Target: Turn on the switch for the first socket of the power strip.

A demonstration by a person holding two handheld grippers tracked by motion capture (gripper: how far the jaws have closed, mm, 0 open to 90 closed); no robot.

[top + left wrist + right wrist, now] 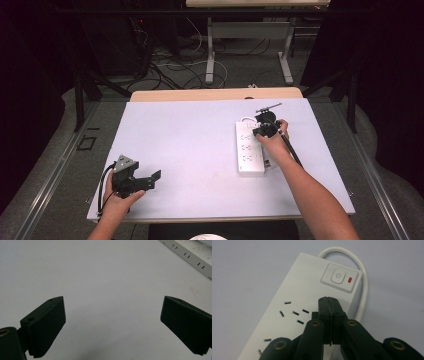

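A white power strip (pixel 250 150) lies lengthwise on the right half of the white table (pixel 190 135). My right gripper (pixel 260 131) hovers over the strip's far end. In the right gripper view its jaws (pixel 329 301) are pressed together with nothing between them, just short of the strip's (pixel 307 280) power button (pixel 337 276) and red light (pixel 349 280). The strip's white cable (pixel 363 282) loops around that end. My left gripper (pixel 152 180) rests near the table's front left corner, open and empty (pixel 113 299). One edge of the strip (pixel 190 255) shows far off in the left gripper view.
The right gripper's black cable (pixel 292 150) runs back along the forearm beside the strip. Beyond the table's far edge, the floor holds loose cables (pixel 170 70) and the legs of another desk (pixel 210 55). Dark curtains close in both sides.
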